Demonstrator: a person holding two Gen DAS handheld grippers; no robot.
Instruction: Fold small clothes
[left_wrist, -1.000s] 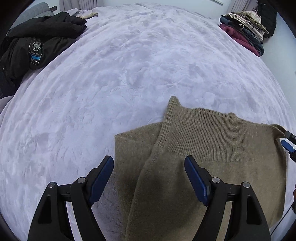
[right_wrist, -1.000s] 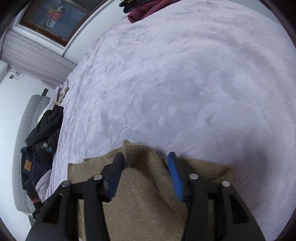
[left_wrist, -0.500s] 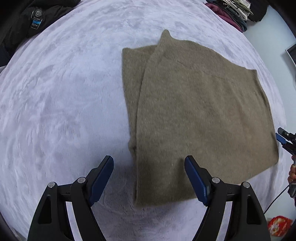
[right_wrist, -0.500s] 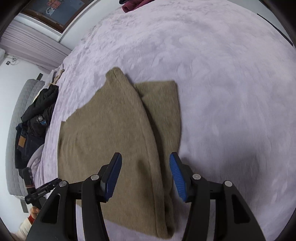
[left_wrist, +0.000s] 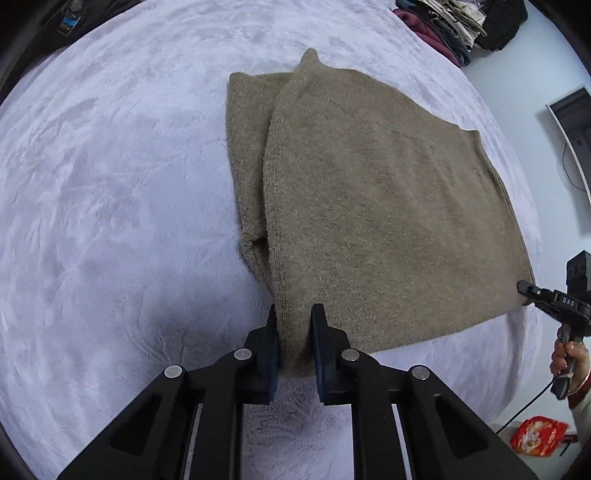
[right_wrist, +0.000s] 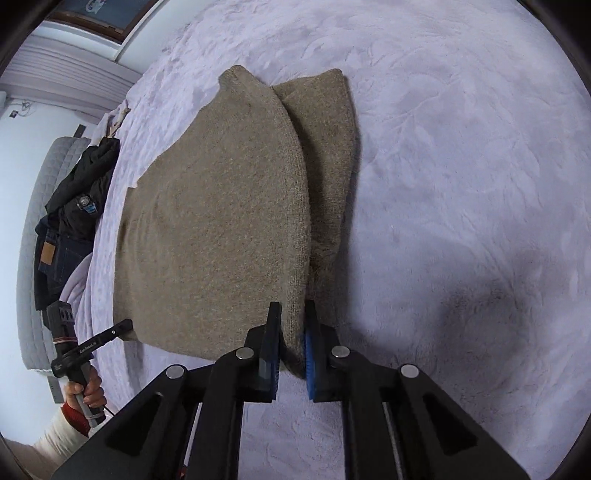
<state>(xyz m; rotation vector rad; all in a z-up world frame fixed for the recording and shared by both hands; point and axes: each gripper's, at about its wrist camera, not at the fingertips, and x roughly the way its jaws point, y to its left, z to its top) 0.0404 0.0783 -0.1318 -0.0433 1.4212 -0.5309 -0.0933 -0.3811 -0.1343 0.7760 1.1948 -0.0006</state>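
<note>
An olive-brown knit sweater (left_wrist: 376, 206) lies flat on the lilac plush bed cover (left_wrist: 110, 184), its sleeves folded in at both sides. My left gripper (left_wrist: 293, 325) is shut on the near left corner of the sweater's hem. My right gripper (right_wrist: 291, 325) is shut on the near right corner of the same sweater (right_wrist: 221, 206). The right gripper also shows at the right edge of the left wrist view (left_wrist: 524, 291), and the left gripper at the lower left of the right wrist view (right_wrist: 127, 326), each at its corner of the hem.
A stack of folded clothes (left_wrist: 447, 22) sits at the bed's far right corner. Dark jackets and jeans (right_wrist: 70, 221) lie piled at the bed's left side. A red snack bag (left_wrist: 537, 435) lies on the floor. A monitor (left_wrist: 576, 147) stands by the wall.
Both grippers have pulled back from the collar end to the near hem and closed from open onto the sweater's two near corners.
</note>
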